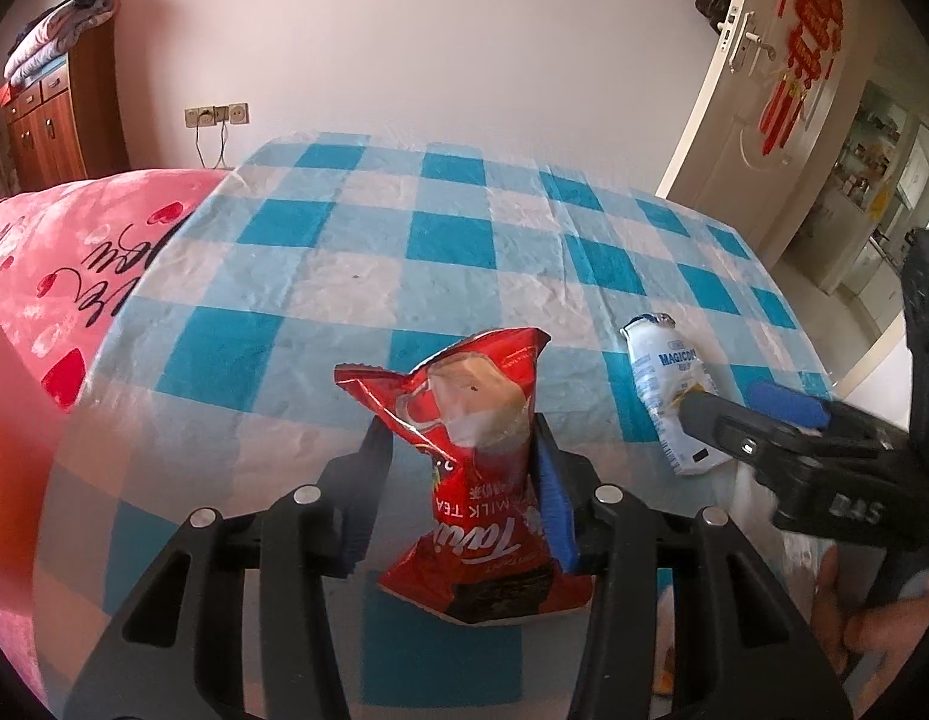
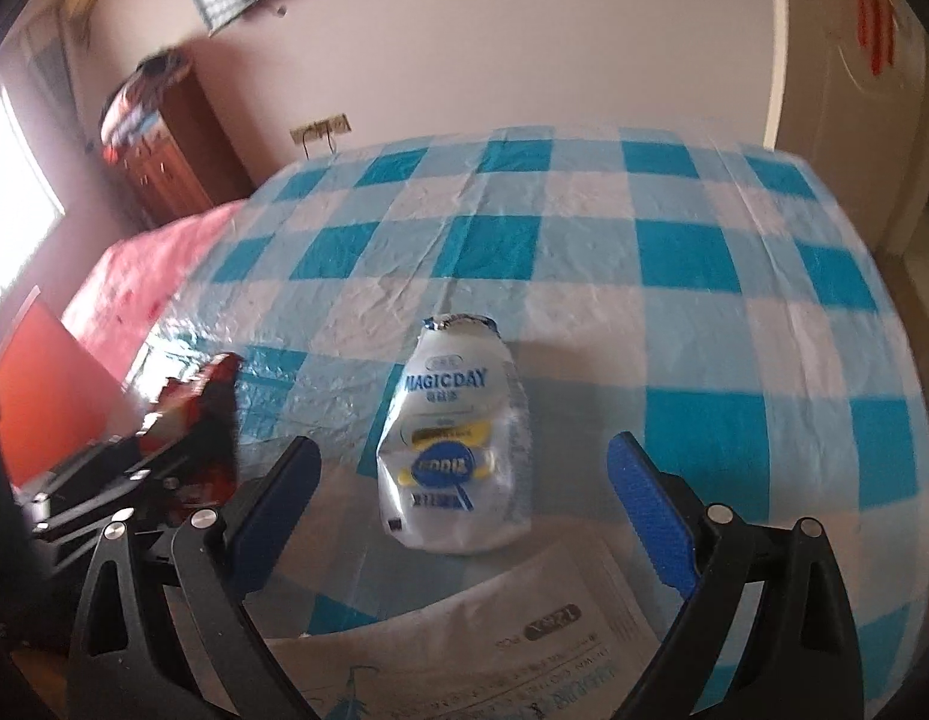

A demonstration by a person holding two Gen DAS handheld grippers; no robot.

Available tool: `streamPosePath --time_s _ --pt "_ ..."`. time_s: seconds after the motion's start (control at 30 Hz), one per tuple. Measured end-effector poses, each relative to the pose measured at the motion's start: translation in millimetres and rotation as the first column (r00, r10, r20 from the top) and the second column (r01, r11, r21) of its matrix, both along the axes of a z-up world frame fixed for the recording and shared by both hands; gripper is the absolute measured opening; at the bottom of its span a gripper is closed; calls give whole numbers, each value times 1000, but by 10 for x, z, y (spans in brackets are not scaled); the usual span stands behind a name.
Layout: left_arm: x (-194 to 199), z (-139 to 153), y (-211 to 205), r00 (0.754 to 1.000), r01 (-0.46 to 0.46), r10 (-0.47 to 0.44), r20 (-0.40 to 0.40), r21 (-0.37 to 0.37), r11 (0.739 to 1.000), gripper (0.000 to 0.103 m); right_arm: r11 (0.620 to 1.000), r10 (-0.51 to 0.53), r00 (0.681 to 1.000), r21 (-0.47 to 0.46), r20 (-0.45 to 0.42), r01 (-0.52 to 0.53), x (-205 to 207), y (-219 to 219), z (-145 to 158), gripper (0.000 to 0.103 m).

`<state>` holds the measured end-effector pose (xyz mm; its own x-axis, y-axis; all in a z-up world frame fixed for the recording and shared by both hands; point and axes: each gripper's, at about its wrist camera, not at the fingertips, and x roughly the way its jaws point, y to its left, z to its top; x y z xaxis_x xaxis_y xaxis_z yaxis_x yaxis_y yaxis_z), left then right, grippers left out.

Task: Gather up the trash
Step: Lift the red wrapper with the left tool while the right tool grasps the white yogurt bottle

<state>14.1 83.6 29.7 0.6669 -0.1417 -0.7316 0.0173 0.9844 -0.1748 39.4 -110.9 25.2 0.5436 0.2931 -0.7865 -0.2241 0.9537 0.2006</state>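
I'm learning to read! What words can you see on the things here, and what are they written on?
"MILK TEA", upside down, on the crinkled red foil snack packet; the big white brand word beneath is partly hidden.
"MAGICDAY" on the squashed white plastic drink bottle; its smaller print is too blurred.
Cursive black writing on the pink fleece blanket: cannot read.
White printed paper sheet: print too small.

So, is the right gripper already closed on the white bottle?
No, the right gripper is open, fingers apart on both sides of the white bottle.
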Motion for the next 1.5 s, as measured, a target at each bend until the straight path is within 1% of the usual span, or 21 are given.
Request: streamPosePath --time_s 0.03,0.17,0.27,0.37,0.43,0.5,0.57,0.73,0.87,1.0,1.2,1.3,1.5 --pt "-15 5 31 1000 -1 1 2 0 1000 47 1000 9 1000 -26 0 -9 22 46 -1 95" --pt "-83 23 149 1000 -9 9 7 -6 1000 47 997 18 1000 -70 -10 -19 58 149 -45 95" --pt "-131 29 241 1000 -13 13 8 -9 1000 47 995 19 1000 -98 -25 -21 83 205 -108 79" --pt "-177 26 320 1000 -14 15 8 -13 1000 47 990 17 1000 -138 -15 -19 84 258 -130 77" --pt "-207 30 366 1000 -15 15 12 -14 1000 47 986 14 1000 -169 -2 -14 78 288 -135 71" --pt "-226 33 393 1000 -17 17 15 -13 1000 46 977 10 1000 -212 18 -6 54 316 -143 63" --pt "-248 31 437 1000 -19 19 15 -21 1000 46 977 11 1000 -211 26 -5 42 320 -140 61" --pt "-314 38 509 1000 -20 21 17 -34 999 46 980 -5 999 -201 44 14 18 301 -136 61" --pt "-366 42 555 1000 -17 18 22 -40 999 46 985 -27 997 -170 76 39 -31 244 -85 60" --pt "-411 52 607 999 -19 20 27 -61 998 45 988 -46 992 -144 121 63 -117 213 24 60" --pt "-501 141 675 998 -21 25 53 -80 997 43 991 -78 979 -96 190 98 -290 161 269 60" --pt "-552 190 722 997 -25 31 64 -94 995 42 993 -82 975 -63 205 97 -365 151 377 60" --pt "-675 339 826 994 -30 42 102 -115 993 41 997 -62 974 -25 216 69 -511 233 542 60"
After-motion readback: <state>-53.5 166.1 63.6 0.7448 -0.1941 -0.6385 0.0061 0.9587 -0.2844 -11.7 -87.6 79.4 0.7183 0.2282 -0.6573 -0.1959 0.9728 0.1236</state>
